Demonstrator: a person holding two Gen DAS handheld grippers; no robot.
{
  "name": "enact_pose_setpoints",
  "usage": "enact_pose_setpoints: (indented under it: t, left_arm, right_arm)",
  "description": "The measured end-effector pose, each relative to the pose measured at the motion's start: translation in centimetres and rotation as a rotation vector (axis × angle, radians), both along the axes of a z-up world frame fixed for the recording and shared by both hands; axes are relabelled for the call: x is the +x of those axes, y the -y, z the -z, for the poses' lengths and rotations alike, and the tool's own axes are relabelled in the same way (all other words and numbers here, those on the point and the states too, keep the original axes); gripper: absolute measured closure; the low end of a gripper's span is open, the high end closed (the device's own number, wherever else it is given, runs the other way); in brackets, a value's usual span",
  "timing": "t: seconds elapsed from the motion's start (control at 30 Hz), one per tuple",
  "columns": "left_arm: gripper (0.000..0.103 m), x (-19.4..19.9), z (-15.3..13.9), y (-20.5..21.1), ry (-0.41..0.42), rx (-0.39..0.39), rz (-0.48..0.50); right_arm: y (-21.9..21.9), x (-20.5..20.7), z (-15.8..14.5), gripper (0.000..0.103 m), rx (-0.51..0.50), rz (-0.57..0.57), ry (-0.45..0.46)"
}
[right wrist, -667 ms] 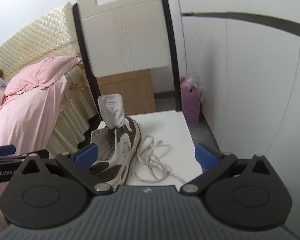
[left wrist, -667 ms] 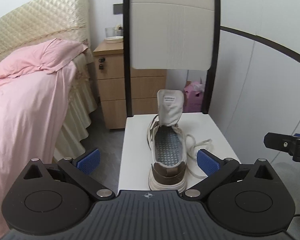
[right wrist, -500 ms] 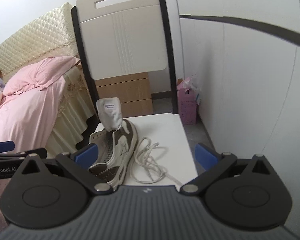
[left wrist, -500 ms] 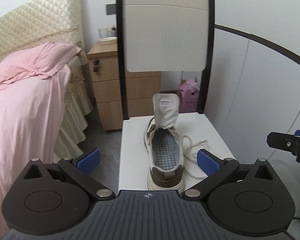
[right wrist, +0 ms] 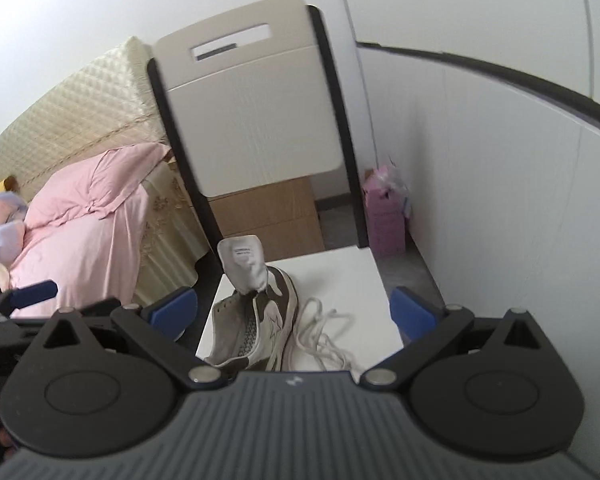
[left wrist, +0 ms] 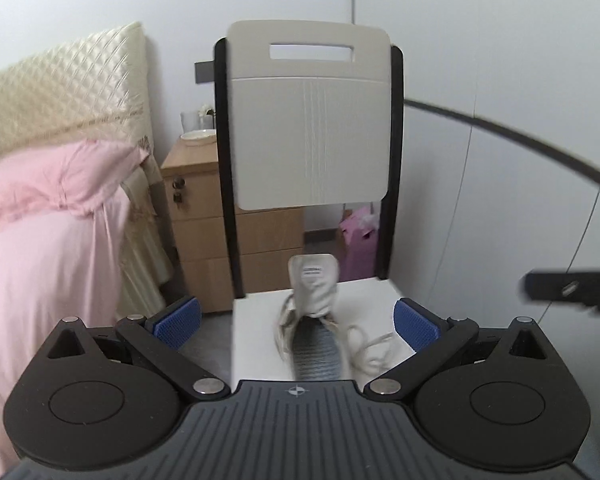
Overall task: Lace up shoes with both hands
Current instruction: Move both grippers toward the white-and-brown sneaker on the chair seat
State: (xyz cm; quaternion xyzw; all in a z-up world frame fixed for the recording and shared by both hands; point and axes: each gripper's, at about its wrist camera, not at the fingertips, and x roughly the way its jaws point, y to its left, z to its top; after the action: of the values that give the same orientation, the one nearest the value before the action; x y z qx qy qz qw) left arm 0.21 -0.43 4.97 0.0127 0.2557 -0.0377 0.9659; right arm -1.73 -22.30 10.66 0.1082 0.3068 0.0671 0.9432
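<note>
White chair seat [right wrist: 340, 276] bears shoe [right wrist: 260, 320]; both spread tongs [left wrist: 296, 318] [right wrist: 292, 314] have tilted upward.

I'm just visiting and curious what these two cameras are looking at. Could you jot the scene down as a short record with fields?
Setting: bedroom
Shoe: sneaker on the white chair seat, tongue pulled upright, not laced
Shoelace: loose white shoelace heaped on the seat beside the sneaker
Left gripper: open, holding nothing
Right gripper: open, holding nothing
Nearby: bed with pink bedding, wooden drawer cabinet, pink bag on the floor
</note>
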Motion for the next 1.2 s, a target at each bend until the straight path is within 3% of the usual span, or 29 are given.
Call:
enact_pose_setpoints:
  t: [0.33, 0.53, 0.7, 0.87, 1.2]
  left_arm:
    - [0.0, -3.6, 3.4, -1.0, 0.013, -0.034, -0.108]
    - [0.0, -4.1, 4.2, -1.6, 0.001, -0.021, -0.1]
    - [0.0, -4.3, 4.0, -2.4, 0.012, -0.011, -0.093]
    - [0.0, -4.9, 3.6, -2.8, 0.024, -0.013, -0.098]
    - [0.0, -5.8, 3.1, -2.8, 0.043, -0.033, -0.104]
  right_arm:
    - [-1.0, 0.2, 3.9, 0.0, 0.024, -0.089, -0.011]
    - [-1.7, 0.3, 5.4, 0.0, 0.04, -0.111, -0.015]
    - [-2.8, 0.1, 6.1, 0.0, -0.014, -0.146, 0.031]
    - [-3.2, -0.1, 5.9, 0.0, -0.043, -0.149, 0.001]
    - [-3.1, -0.7, 5.0, 0.0, -0.008, -0.173, 0.02]
